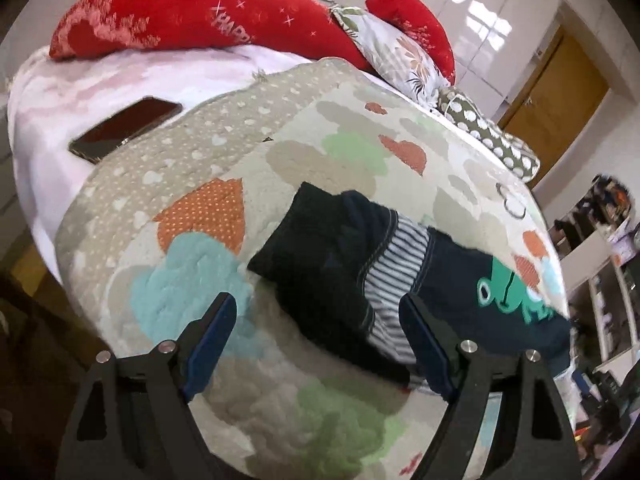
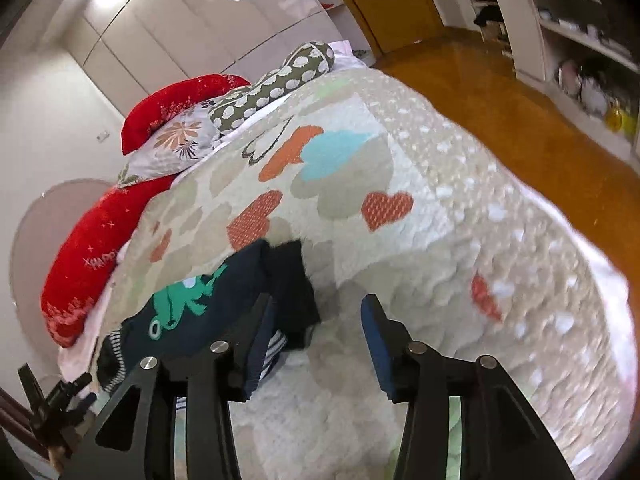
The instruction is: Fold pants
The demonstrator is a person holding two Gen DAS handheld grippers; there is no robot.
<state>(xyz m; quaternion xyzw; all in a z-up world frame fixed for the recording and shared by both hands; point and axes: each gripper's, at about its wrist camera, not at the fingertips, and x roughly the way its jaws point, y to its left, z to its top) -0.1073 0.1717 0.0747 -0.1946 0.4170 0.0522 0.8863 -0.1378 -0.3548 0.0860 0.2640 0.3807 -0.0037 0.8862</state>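
Observation:
Small dark navy pants (image 1: 344, 264) with a striped inner waistband and a green frog print lie folded on the heart-patterned bed cover (image 1: 192, 288). My left gripper (image 1: 316, 312) is open and empty just above the near edge of the pants. In the right wrist view the pants (image 2: 224, 300) lie to the left. My right gripper (image 2: 316, 316) is open and empty, its left finger over the edge of the pants.
A black phone (image 1: 124, 128) lies on the pink sheet at the far left. Red pillows (image 1: 192, 12), a floral pillow (image 1: 400, 52) and a polka-dot bolster (image 1: 488, 136) line the head of the bed. Wooden floor (image 2: 520, 92) and shelves (image 2: 572, 36) lie to the right.

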